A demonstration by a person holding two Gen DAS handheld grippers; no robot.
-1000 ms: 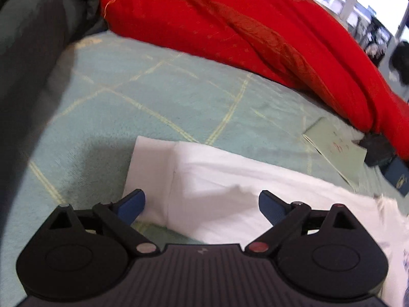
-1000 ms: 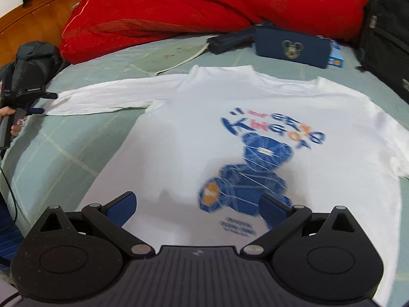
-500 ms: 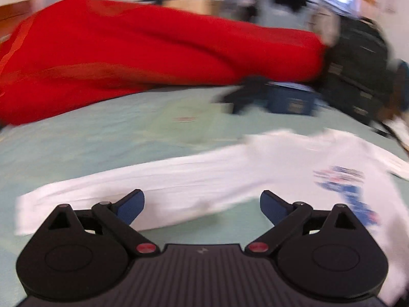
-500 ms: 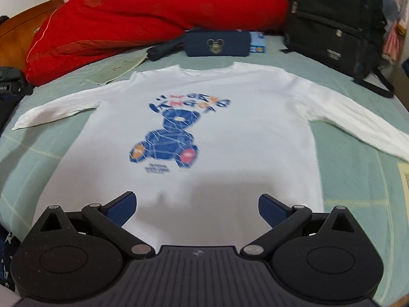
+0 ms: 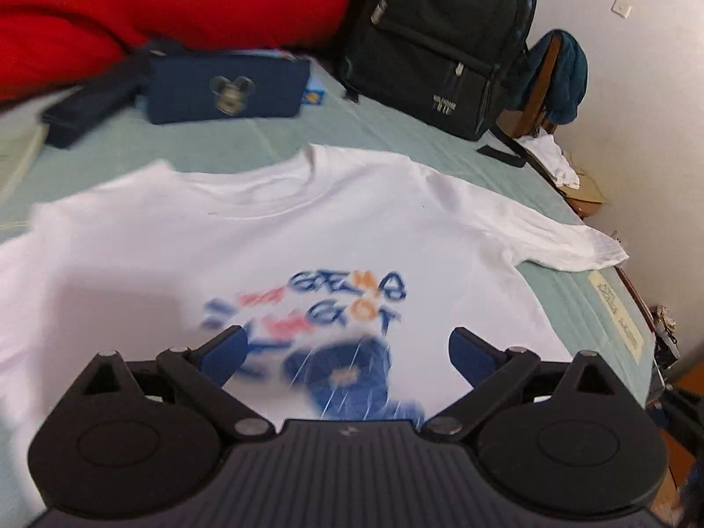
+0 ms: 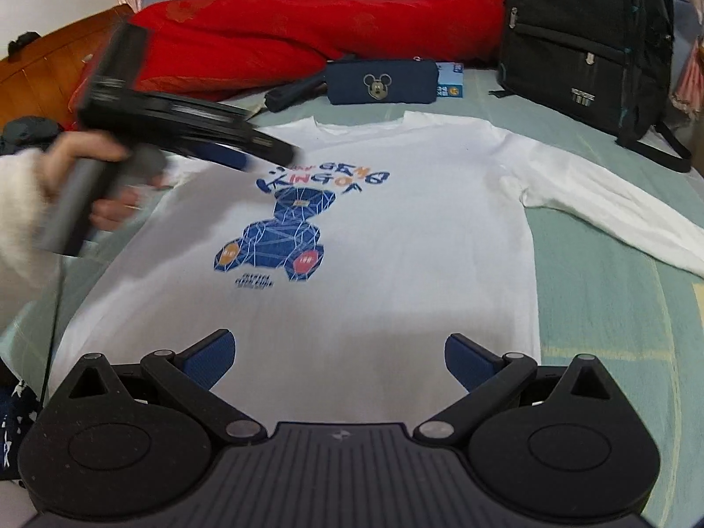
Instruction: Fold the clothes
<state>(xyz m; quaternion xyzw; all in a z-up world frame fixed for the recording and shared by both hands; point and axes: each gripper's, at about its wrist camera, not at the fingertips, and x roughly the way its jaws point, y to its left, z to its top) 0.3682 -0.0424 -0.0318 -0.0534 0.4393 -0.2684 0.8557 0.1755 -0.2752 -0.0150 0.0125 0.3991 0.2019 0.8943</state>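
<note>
White cotton long-sleeve shirt (image 5: 308,237) lay flat, print side up, on the pale green bed (image 5: 246,141) in the left wrist view; motion blur smeared the blue bear print. Left tool (image 5: 345,350) hovered over the chest, fingers spread wide, nothing between them. Beyond the collar: a navy pouch (image 5: 229,88), a black backpack (image 5: 440,39), a red quilt (image 5: 132,4). Right wrist view: shirt (image 6: 396,229) spread full length, one sleeve (image 6: 616,211) extended toward the bed's edge. Right tool (image 6: 339,363) was above the hem, fingers apart, empty. A hand (image 6: 94,185) carried the left tool (image 6: 268,154) above the shirt's shoulder. Judgement: fabric light, limp, prone to sagging and wrinkling; best pinched at seams, i.e. cuff, shoulder or hem corner, taking both layers.
</note>
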